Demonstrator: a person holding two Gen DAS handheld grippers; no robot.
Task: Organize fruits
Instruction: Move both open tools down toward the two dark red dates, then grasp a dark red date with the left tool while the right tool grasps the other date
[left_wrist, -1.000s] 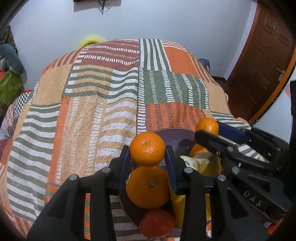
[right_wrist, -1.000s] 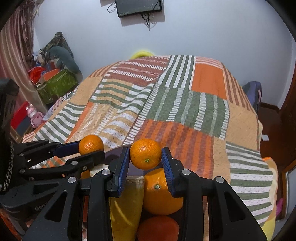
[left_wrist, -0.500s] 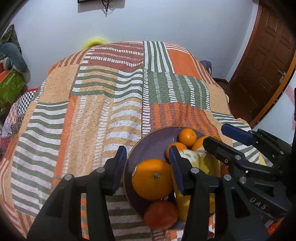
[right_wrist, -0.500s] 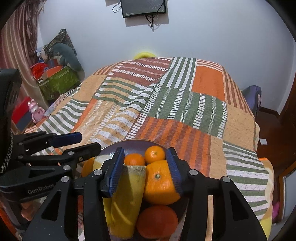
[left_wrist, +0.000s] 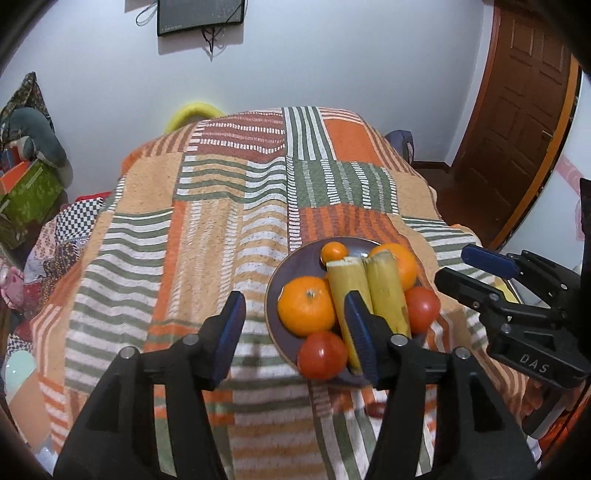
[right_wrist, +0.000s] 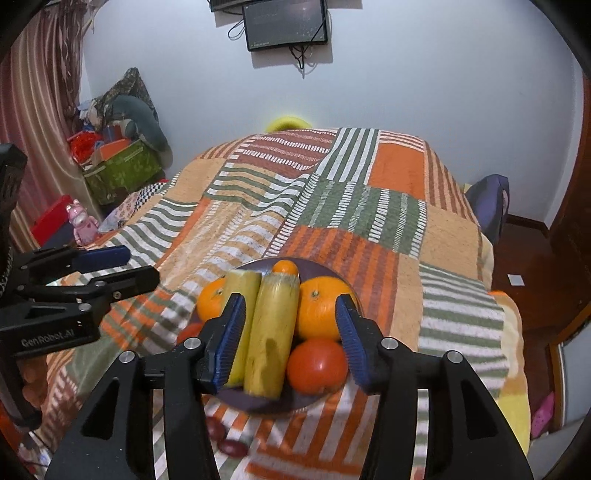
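A dark round plate (left_wrist: 275, 295) (right_wrist: 314, 266) sits on the patchwork bedspread. It holds two large oranges (left_wrist: 306, 306) (right_wrist: 319, 314), a small mandarin (left_wrist: 334, 252) (right_wrist: 285, 266), two yellow-green cut stalks (left_wrist: 386, 291) (right_wrist: 271, 339) and two red tomatoes (left_wrist: 323, 354) (right_wrist: 317, 365). My left gripper (left_wrist: 295, 336) is open and empty, above the plate's near left side. My right gripper (right_wrist: 290, 339) is open and empty, above the plate's near edge. Each gripper shows in the other's view (left_wrist: 476, 273) (right_wrist: 110, 266).
The striped bedspread (left_wrist: 207, 229) covers the bed. Small dark red fruits (right_wrist: 225, 439) lie on it in front of the plate. A wooden door (left_wrist: 517, 110) is at the right. Boxes and toys (right_wrist: 118, 166) are stacked left of the bed. A screen (right_wrist: 286, 24) hangs on the wall.
Both grippers let go of their small mandarins onto the plate, opened, and have pulled back and up from it. The left gripper has shifted left.
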